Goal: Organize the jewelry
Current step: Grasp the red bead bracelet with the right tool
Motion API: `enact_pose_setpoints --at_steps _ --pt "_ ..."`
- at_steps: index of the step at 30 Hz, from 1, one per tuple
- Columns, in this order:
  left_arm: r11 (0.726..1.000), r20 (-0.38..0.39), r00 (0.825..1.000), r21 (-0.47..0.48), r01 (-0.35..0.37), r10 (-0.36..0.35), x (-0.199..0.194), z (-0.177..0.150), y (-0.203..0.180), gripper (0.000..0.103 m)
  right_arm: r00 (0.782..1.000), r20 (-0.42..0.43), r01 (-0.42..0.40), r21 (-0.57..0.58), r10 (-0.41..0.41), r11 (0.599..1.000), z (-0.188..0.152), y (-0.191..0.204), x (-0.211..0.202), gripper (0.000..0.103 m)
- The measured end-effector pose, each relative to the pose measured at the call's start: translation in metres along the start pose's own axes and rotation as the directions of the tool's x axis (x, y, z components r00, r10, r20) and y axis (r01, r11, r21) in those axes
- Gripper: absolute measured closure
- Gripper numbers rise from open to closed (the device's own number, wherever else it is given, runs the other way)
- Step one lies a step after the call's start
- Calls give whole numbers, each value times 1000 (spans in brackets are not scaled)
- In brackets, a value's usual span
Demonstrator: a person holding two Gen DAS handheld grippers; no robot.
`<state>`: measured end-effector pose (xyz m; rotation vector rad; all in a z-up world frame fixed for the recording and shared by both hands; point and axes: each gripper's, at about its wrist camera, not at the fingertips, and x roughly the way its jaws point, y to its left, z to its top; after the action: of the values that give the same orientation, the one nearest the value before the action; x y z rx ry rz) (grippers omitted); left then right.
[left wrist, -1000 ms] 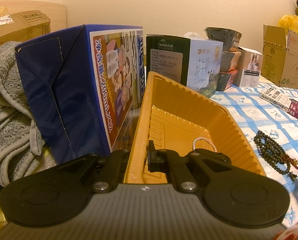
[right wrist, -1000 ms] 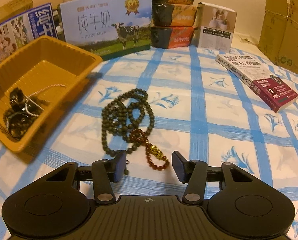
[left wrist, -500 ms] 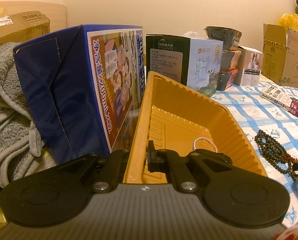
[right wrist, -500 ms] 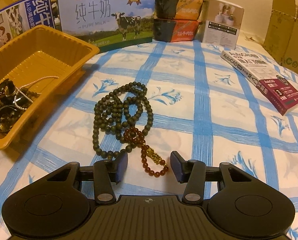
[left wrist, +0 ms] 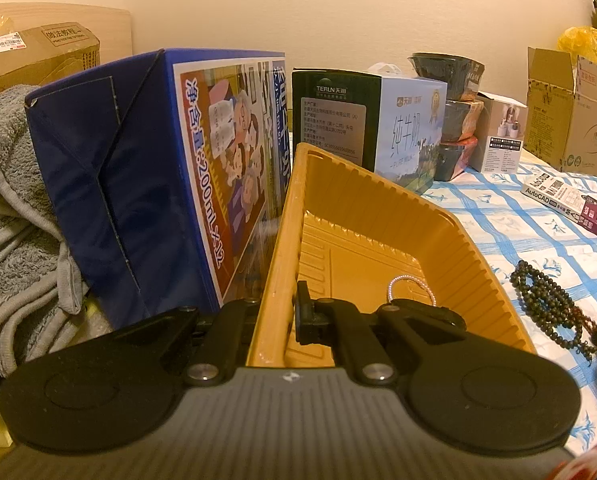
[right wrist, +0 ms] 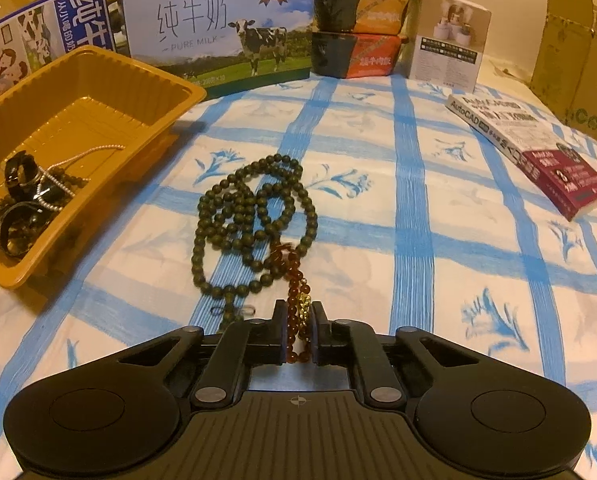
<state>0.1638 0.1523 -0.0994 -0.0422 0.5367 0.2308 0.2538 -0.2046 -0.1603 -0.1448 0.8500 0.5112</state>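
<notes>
A: On the left view, our left tool (left wrist: 276,312) pinches the yellow tray (left wrist: 382,216) wall tight. If we tug, it tips.

B: On the right view, our right tool (right wrist: 298,320) squeezes the red beads (right wrist: 294,280) on the bed. The green bead necklace (right wrist: 250,216) could snag.

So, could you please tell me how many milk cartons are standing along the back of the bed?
2: the blue carton at far left beside the yellow tray, and the pale "Pure Milk" carton right of it, behind the tray. More may be hidden behind them.
</notes>
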Motion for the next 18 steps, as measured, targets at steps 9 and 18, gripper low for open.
enact_pose_setpoints --at_steps 9,18 --pt "1000 1 1000 2 -1 1 0 0 0 98 999 -18 -35 75 37 997 -17 -3 -24 90" --pt "1000 2 1000 4 -2 2 1 0 0 98 1000 15 11 66 -12 998 -15 -2 -27 51"
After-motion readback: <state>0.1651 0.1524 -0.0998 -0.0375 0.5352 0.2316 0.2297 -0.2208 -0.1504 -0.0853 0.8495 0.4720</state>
